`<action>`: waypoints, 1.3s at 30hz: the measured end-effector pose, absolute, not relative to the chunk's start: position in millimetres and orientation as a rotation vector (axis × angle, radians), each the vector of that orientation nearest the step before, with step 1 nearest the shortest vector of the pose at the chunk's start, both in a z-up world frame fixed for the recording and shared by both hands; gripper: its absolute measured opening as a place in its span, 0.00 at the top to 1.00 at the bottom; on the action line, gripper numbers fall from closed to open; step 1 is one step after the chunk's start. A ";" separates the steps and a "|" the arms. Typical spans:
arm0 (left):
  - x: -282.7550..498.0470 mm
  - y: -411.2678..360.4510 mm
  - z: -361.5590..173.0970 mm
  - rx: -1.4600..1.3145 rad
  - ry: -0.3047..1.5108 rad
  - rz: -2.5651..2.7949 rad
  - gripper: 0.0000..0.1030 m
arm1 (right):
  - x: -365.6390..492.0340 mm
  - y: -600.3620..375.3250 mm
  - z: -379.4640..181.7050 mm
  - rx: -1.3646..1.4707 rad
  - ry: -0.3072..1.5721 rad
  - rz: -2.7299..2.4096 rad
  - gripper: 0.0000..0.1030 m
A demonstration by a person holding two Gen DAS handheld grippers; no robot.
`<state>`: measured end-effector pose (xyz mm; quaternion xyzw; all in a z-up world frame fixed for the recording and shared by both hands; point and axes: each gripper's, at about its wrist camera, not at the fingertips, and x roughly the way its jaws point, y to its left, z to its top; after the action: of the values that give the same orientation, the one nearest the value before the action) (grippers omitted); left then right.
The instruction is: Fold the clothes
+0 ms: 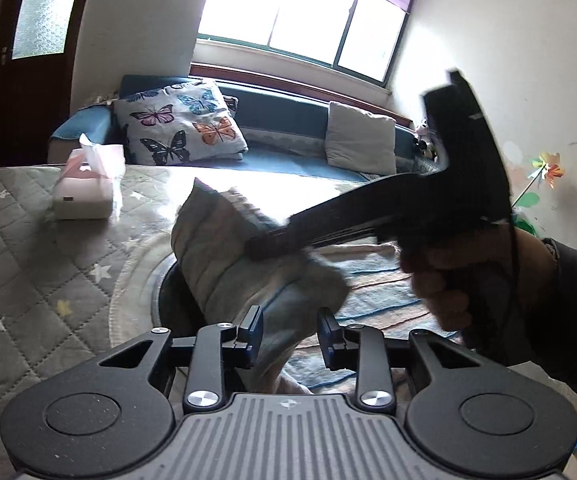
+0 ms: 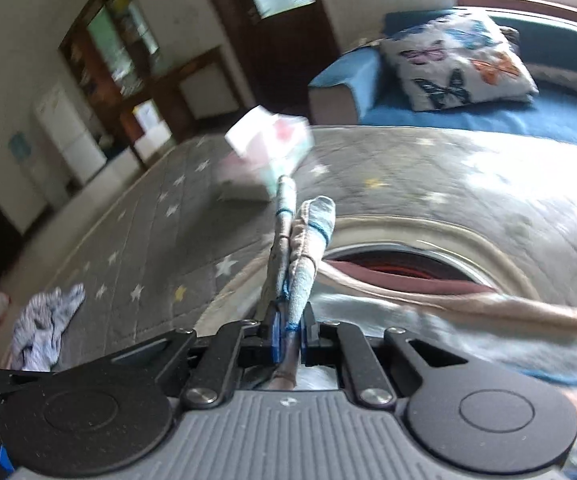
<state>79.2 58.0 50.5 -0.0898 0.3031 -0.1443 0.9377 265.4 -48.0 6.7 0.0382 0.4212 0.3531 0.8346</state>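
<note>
Both grippers are on the same striped garment (image 1: 224, 256) over the quilted table (image 1: 28, 240): our right gripper (image 2: 288, 330) is clamped on a bunched edge that sticks straight out past its fingers. Our left gripper (image 1: 290, 336) sits with jaws parted, cloth hanging between the pads. So the right is holding it, and the left only needs to close

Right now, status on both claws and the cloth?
Right claw shut on striped pale-blue cloth. Left claw open, cloth between fingers. White tissue box nearby, clear.
</note>
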 end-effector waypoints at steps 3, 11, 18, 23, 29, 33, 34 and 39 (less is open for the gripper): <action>85.9 51.1 47.0 -0.173 0.640 -0.300 0.67 | 268.8 -82.7 5.6 0.160 0.889 0.711 0.92; 111.8 26.4 33.0 -0.134 0.702 -0.324 0.67 | 269.4 -167.5 -4.6 0.295 0.870 0.601 0.93; 133.7 4.7 18.6 -0.090 0.759 -0.340 0.67 | 270.2 -212.7 -28.6 0.383 0.900 0.543 0.93; 143.6 -6.2 10.7 -0.056 0.787 -0.348 0.67 | 268.8 -224.1 -31.8 0.420 0.885 0.552 0.93; 147.1 -13.9 11.6 -0.035 0.790 -0.345 0.67 | 258.9 -244.6 -12.6 0.433 0.794 0.555 0.93; 150.5 -20.2 9.0 -0.023 0.802 -0.350 0.67 | 262.3 -264.5 -29.5 0.459 0.838 0.489 0.93; 150.9 -22.1 8.2 -0.019 0.806 -0.352 0.67 | 262.6 -267.2 -34.1 0.465 0.848 0.477 0.93; 153.6 -30.1 7.5 0.001 0.814 -0.365 0.67 | 262.2 -273.6 -41.1 0.483 0.846 0.480 0.92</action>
<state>153.6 -30.1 7.5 0.0005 0.3938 -0.1763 0.9021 262.2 -273.6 -41.1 0.2298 0.4025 0.2285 0.8561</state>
